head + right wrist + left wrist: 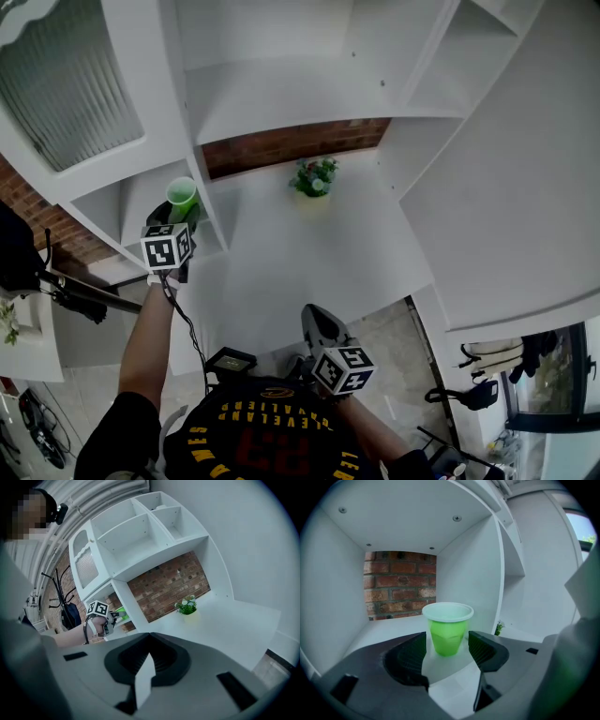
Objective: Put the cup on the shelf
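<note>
The green cup [447, 632] stands upright in a shelf [389, 627] compartment (brick-backed), between the raised left hand-held gripper's [447, 640] parted jaws. The right hand-held gripper [149, 638], held low, is closed.

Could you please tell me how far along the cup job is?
Done: the green cup stands upright on the shelf. In hand: the left gripper has its jaws apart either side of the cup, seemingly not gripping. Left: only drawing that gripper out. The right gripper is shut and empty.

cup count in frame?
1. The green cup stands on the shelf compartment floor, between the left gripper's open jaws. Others may be hidden from view.
</note>
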{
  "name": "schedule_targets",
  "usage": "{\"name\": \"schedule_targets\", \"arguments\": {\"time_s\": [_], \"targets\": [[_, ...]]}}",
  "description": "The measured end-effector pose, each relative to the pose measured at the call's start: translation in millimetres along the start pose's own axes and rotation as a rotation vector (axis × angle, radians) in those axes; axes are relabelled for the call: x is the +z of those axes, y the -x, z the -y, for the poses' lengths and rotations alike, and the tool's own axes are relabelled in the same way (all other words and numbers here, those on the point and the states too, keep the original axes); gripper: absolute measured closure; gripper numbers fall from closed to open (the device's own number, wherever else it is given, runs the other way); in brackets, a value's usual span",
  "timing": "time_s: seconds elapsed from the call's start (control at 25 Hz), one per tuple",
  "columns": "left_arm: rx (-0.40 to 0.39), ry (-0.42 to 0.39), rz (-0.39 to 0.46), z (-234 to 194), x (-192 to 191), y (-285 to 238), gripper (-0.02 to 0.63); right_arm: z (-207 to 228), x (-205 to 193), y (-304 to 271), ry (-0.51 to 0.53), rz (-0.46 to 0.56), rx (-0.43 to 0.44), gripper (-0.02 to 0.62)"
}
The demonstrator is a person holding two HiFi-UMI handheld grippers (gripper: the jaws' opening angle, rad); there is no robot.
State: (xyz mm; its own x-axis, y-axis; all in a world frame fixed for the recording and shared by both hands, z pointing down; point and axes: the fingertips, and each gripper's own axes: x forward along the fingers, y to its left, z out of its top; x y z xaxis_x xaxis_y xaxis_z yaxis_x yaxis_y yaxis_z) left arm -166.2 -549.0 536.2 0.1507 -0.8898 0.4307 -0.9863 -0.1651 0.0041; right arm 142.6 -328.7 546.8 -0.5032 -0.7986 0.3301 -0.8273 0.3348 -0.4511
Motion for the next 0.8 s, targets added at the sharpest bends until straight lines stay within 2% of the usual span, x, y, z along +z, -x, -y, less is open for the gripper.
{"name": "schedule_targets", "arguments": {"time_s": [0.24, 0.32, 0.44, 0.64, 0.76, 0.8], "targets": [[-0.074, 0.039, 0.056, 16.1, -4.3, 32.5, 0.339, -1.4, -1.4, -2.2, 0.001, -0.007, 0.014, 0.589], [-0.130, 0.060, 0.082, 31.8, -4.2, 51.6, 0.339, -1.9, -1.2, -3.2, 0.004, -0.010, 0.017, 0.589], [-0.228, 0.048, 0.116, 62.5, -1.7, 79.7, 0.341, -4.5, -2.4, -6.5, 0.009, -0.015, 0.031, 0.589], [-0.319, 0.029, 0.133, 106.8, -14.3, 131.5, 0.344, -14.1, -2.1, -13.7, 0.030, -0.020, 0.064, 0.589], [-0.358, 0.045, 0.108, 131.1, -40.2, 160.2, 0.400, -16.5, 0.1, -16.4, 0.035, -0.019, 0.075, 0.589], [-0.368, 0.059, 0.105, 137.4, -47.2, 168.3, 0.445, -17.1, 0.9, -17.0, 0.037, -0.017, 0.077, 0.589]]}}
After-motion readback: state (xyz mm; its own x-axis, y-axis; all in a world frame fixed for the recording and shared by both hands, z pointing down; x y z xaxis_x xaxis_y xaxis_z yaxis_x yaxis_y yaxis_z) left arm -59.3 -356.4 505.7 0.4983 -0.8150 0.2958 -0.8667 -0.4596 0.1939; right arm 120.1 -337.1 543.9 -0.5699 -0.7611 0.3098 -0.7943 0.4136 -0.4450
